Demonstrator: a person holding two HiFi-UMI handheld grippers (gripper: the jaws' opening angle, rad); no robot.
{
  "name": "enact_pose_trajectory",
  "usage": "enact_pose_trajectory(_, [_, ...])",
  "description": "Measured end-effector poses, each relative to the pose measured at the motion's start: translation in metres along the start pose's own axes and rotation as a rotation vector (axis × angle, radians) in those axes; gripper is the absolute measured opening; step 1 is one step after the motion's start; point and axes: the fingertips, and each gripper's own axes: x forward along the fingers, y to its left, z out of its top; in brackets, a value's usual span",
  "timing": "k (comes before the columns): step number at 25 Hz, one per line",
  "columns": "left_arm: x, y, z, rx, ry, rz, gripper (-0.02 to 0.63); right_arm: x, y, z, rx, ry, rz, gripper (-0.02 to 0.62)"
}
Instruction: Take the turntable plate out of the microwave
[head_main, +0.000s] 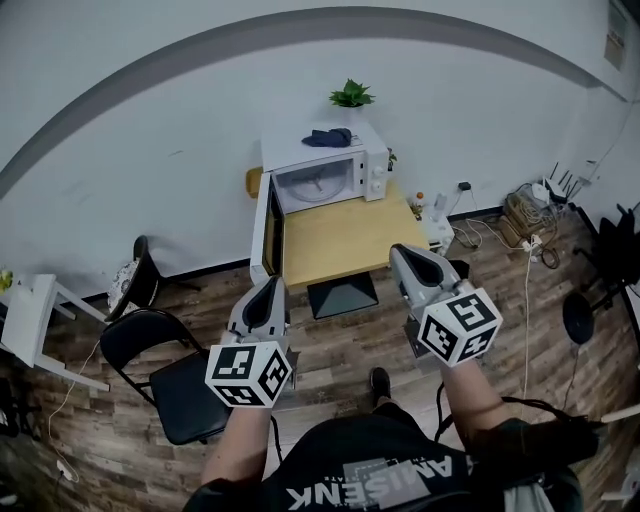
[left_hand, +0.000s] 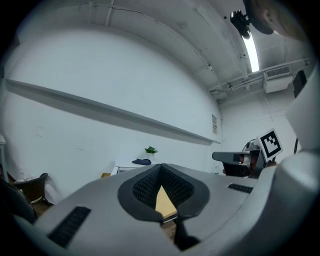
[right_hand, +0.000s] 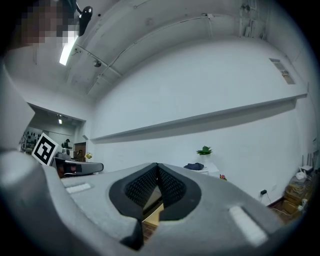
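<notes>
A white microwave (head_main: 322, 172) stands at the far end of a wooden table (head_main: 335, 240), with its door (head_main: 266, 226) swung open to the left. Inside it, the round glass turntable plate (head_main: 318, 186) lies flat. My left gripper (head_main: 271, 285) and right gripper (head_main: 401, 253) are both shut and empty, held level, well short of the table's near edge. In the left gripper view the shut jaws (left_hand: 161, 168) hide most of the microwave; only its top (left_hand: 131, 162) shows. The right gripper (right_hand: 157, 167) looks the same way, with the microwave top (right_hand: 206, 170) to its right.
A potted plant (head_main: 351, 95) and a dark cloth (head_main: 328, 137) sit on the microwave. Black folding chairs (head_main: 160, 365) and a white side table (head_main: 30, 320) stand to the left. Cables and a power strip (head_main: 528, 218) lie on the wooden floor to the right.
</notes>
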Motion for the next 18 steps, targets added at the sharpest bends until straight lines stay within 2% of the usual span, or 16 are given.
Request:
enact_pose_trajectory(7, [0.073, 0.002, 0.025, 0.011, -0.030, 0.067, 0.002, 0.056, -0.070, 0.024, -0.016, -0.008, 0.057, 0.005])
enact_pose_trajectory(18, [0.165, -0.006, 0.026, 0.007, -0.004, 0.126, 0.002, 0.111, -0.147, 0.032, -0.022, 0.004, 0.152, 0.005])
